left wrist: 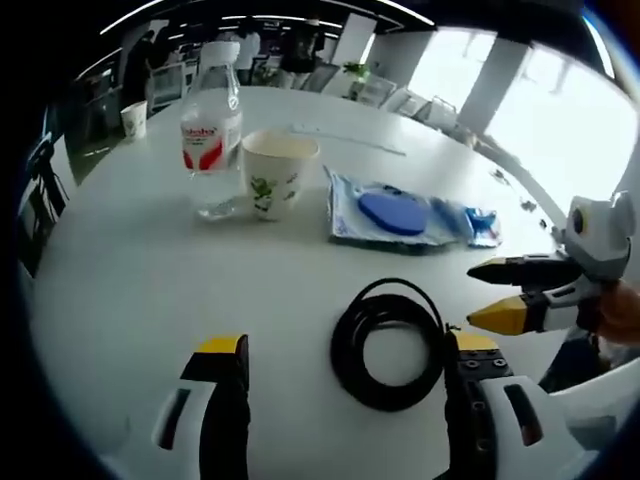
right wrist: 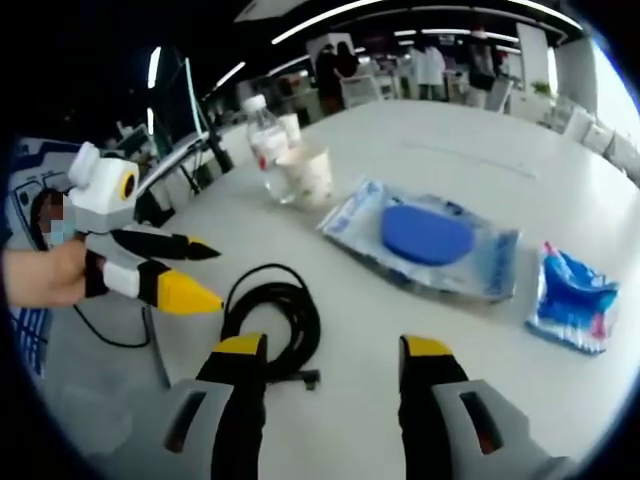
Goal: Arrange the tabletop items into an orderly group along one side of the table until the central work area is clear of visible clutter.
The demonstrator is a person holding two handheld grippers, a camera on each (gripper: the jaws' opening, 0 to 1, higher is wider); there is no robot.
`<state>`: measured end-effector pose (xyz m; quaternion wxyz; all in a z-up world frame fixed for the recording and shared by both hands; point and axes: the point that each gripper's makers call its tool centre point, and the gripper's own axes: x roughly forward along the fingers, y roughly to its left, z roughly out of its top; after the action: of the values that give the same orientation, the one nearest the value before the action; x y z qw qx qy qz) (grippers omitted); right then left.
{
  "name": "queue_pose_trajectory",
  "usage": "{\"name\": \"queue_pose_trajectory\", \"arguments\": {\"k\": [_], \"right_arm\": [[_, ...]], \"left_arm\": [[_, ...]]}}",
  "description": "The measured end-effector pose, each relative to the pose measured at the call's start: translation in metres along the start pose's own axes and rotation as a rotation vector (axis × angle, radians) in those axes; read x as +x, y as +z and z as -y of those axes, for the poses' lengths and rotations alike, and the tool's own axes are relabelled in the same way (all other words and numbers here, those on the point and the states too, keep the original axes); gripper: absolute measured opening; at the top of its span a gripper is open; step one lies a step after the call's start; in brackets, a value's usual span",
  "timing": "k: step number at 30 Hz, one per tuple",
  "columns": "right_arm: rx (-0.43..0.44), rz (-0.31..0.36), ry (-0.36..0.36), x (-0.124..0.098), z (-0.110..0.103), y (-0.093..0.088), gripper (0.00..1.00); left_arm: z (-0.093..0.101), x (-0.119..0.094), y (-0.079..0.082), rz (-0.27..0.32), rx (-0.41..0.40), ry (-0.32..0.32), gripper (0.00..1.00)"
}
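On the white table the left gripper has its fingers spread wide, one on each side of a coiled black cable, and I cannot tell if they touch it. The right gripper is also wide apart and holds nothing; the cable lies just beside its left finger. Farther away stand one water bottle and one paper cup close together, with a second cup far behind. One clear packet with a blue disc and one small blue wrapper lie beside them.
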<state>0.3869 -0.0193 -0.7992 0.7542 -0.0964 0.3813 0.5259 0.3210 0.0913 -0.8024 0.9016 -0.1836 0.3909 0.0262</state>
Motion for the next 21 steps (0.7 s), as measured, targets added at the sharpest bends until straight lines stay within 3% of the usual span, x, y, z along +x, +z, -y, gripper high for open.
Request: {"name": "queue_pose_trajectory", "arguments": {"k": [7, 21], "right_arm": [[-0.003, -0.021, 0.032, 0.008, -0.015, -0.007, 0.46], [0.009, -0.068, 0.060, 0.020, -0.029, -0.020, 0.34]], "left_arm": [[0.005, 0.001, -0.011, -0.022, -0.016, -0.018, 0.67], [0.007, 0.005, -0.017, -0.025, -0.069, -0.039, 0.44]]}}
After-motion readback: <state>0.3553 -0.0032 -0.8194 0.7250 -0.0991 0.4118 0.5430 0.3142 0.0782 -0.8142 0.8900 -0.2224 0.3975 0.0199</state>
